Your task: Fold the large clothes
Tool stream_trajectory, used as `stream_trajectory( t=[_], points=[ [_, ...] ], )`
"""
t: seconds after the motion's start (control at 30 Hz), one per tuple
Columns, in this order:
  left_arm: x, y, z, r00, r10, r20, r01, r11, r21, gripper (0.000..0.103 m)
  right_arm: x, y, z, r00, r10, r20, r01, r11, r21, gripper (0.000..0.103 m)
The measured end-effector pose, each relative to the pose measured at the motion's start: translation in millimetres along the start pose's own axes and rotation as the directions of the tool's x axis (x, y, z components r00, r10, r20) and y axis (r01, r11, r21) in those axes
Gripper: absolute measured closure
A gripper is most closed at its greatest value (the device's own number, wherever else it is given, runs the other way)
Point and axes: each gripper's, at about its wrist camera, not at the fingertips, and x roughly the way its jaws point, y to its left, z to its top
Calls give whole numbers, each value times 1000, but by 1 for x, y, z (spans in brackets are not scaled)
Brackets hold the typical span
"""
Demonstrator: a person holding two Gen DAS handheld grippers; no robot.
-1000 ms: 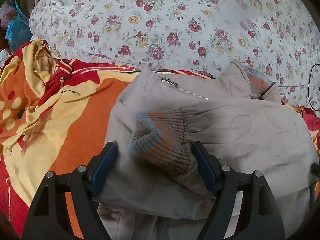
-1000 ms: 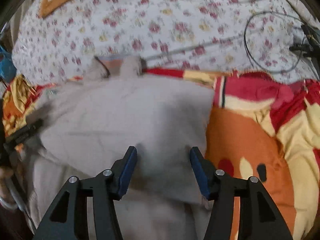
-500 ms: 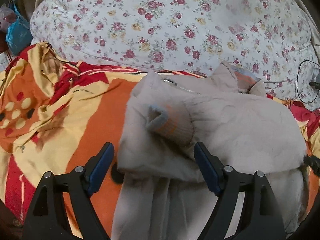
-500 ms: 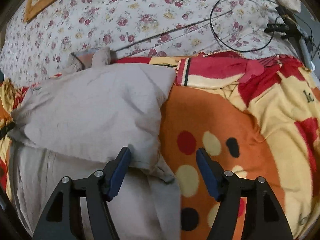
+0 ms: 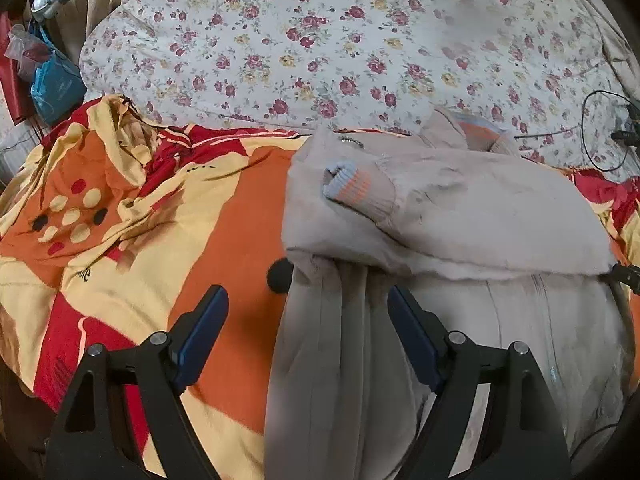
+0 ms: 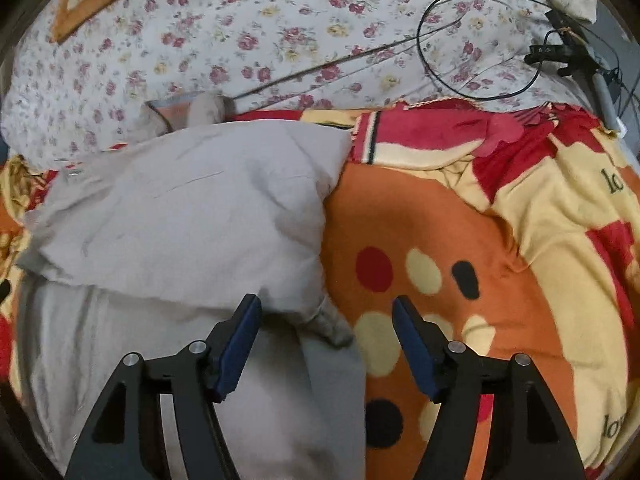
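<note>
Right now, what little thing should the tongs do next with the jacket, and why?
Probably lower both open tongs, left and right, onto the jacket's unfolded bottom part and pinch it. The sleeves look already folded across the top, with one striped cuff lying on it, while the lower half lies flat on the blanket.

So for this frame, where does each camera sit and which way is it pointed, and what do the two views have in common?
Left wrist: sits on the left tongs, looking forward over the beige jacket's left edge and striped cuff toward the floral quilt; both open fingers show.
Right wrist: sits on the right tongs, looking over the jacket's right edge and the orange blanket; both open fingers show.
Shared: jacket, blanket, quilt, black cable.
</note>
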Motion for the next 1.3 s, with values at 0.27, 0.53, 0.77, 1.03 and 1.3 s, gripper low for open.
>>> stream_trajectory(
  t=[0.27,0.53,0.77,1.03,1.3],
  points=[
    [-13,7,-20,1000,-3,-6,3,1000,-17,21,-8,6,-22,1000,-20,-7,20,999,-38,28],
    [-20,9,-41,1000,-13,-27,13,1000,-9,21,-15,0,-45,999,-1,-40,0,999,-39,27],
    [-19,14,-62,996,-51,-70,50,999,-17,21,-27,-13,-56,999,-16,-30,15,1000,-16,26],
    [-12,14,-73,991,-73,-110,69,997,-40,21,-4,0,-29,999,-48,8,48,998,-38,26],
    [-11,26,-78,991,-68,-112,60,996,-71,21,21,-15,-3,998,-15,58,9,994,109,86]
  ],
)
